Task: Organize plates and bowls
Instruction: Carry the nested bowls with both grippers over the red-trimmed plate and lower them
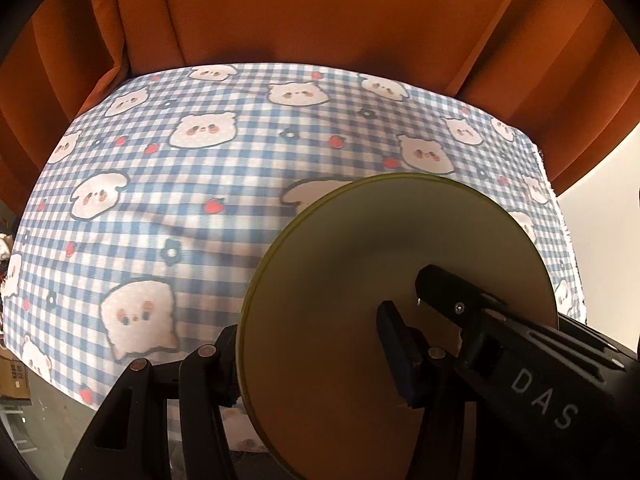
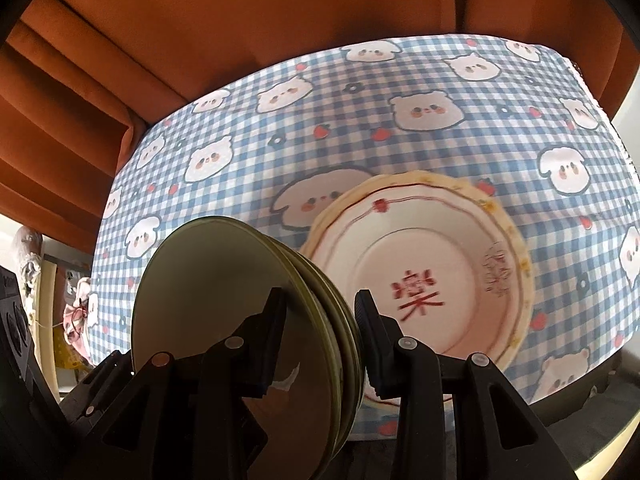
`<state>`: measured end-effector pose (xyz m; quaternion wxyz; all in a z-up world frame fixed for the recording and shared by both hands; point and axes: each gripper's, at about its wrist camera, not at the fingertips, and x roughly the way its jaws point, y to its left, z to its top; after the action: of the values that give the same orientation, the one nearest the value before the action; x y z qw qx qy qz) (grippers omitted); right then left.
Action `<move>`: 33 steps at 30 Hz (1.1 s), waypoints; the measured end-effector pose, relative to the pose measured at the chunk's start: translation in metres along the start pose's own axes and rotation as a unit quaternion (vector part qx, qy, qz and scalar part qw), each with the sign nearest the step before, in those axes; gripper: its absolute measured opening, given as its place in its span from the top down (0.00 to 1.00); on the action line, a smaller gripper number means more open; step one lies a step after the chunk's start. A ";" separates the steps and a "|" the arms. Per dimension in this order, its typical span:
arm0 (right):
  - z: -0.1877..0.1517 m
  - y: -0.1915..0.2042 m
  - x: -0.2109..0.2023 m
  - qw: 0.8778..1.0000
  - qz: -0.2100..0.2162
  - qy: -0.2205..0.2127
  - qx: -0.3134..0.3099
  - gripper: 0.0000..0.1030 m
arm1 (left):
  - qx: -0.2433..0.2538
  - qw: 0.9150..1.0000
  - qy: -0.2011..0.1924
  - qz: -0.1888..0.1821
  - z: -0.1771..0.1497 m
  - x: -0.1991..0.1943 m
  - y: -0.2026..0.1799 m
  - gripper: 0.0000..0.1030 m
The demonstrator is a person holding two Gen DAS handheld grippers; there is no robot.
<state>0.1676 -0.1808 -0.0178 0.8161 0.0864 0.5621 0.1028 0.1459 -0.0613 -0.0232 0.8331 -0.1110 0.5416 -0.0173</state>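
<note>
A stack of olive-green plates (image 2: 224, 292) is held on edge above the checked tablecloth. My right gripper (image 2: 320, 320) is shut on its rim, one finger on the near face and one behind. In the left wrist view the same green plates (image 1: 360, 280) show their flat face, with the right gripper (image 1: 404, 312) clamped on them. My left gripper's fingers (image 1: 208, 360) sit at the plates' left edge; its far finger is hidden, so its state is unclear. A white plate with a red character (image 2: 420, 272) lies flat on the cloth behind the stack.
The table carries a blue-and-white checked cloth with bear prints (image 1: 180, 184). Orange curtains (image 1: 320, 12) hang close behind it. The table's right edge (image 2: 616, 140) and left edge (image 1: 24, 216) drop off to the room.
</note>
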 end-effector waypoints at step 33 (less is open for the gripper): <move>0.039 -0.099 0.028 0.999 -0.020 0.035 -0.009 0.61 | 0.001 0.999 0.029 0.023 0.014 0.060 -0.084 0.46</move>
<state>0.2208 -0.2696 -0.0541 0.7984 0.0640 0.5911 0.0948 0.1913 -0.1496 -0.0542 0.8171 -0.0972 0.5683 -0.0018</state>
